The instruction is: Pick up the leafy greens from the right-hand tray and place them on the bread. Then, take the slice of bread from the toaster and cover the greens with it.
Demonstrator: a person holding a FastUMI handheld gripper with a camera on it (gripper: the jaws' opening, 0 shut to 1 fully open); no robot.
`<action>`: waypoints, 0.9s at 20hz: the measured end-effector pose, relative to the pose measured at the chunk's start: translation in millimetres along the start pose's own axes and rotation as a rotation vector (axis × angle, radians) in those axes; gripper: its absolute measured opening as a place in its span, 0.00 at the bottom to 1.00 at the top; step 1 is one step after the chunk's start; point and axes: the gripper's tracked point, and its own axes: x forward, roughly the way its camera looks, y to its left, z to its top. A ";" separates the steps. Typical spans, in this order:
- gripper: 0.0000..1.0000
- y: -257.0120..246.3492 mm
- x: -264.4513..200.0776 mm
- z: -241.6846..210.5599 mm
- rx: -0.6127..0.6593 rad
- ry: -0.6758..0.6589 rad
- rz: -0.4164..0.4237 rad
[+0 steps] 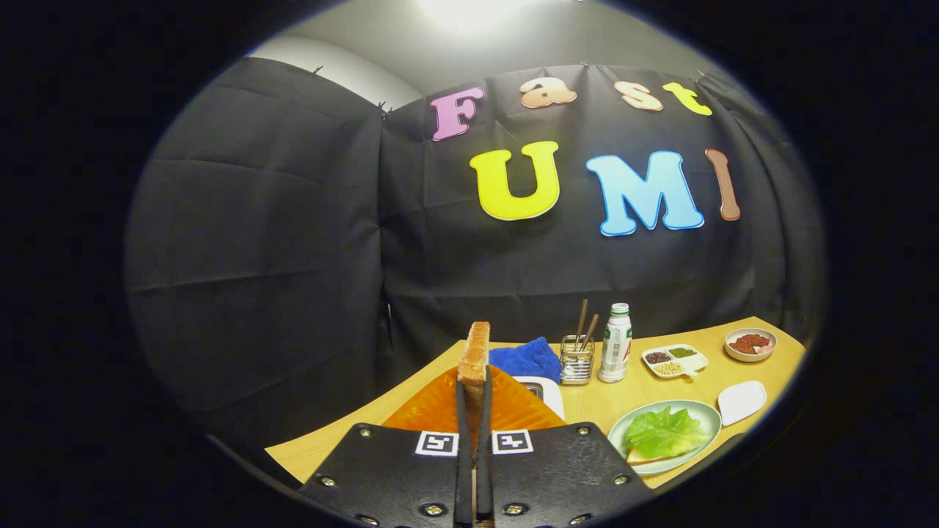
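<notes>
My gripper (474,400) is shut on a toasted slice of bread (475,356), which stands upright on edge between the fingers, lifted above the table. To the right of the fingers, a pale green plate (706,415) holds leafy greens (664,431) lying on a slice of bread (645,457) whose edge peeks out beneath. A white toaster (544,392) sits just beyond the fingers, partly hidden by them.
An orange mat (440,407) lies under the held slice. Further back stand a blue cloth (527,358), a wire holder with chopsticks (577,356), a white bottle (615,343), a divided dish of grains (675,360), a bowl of red stuff (750,343) and a small white dish (742,401).
</notes>
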 end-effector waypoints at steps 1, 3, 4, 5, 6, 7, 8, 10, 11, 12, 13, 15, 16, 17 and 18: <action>0.02 -3.0 -1.9 2.2 0.006 -0.008 -0.001; 0.02 -15.1 -7.0 8.8 0.009 -0.016 -0.017; 0.03 -20.5 -9.6 13.1 0.009 -0.025 -0.025; 0.02 -24.9 -10.5 13.0 0.016 -0.026 -0.030; 0.03 -28.9 -12.4 13.5 0.026 -0.027 -0.031; 0.02 -35.1 -13.7 13.8 0.035 -0.025 -0.041; 0.03 -40.2 -14.7 14.5 0.046 -0.020 -0.043; 0.02 -52.8 -15.7 15.6 0.059 -0.017 -0.062; 0.03 -59.6 -17.0 15.9 0.059 -0.015 -0.071; 0.03 -67.3 -18.6 16.1 0.054 -0.017 -0.082; 0.03 -74.9 -20.1 17.1 0.042 -0.030 -0.084; 0.02 -92.7 -23.5 16.3 0.002 -0.045 -0.114; 0.03 -100.4 -23.8 13.9 -0.010 -0.044 -0.127; 0.03 -107.3 -26.0 12.0 -0.019 -0.043 -0.142; 0.02 -111.8 -27.4 10.6 -0.019 -0.040 -0.145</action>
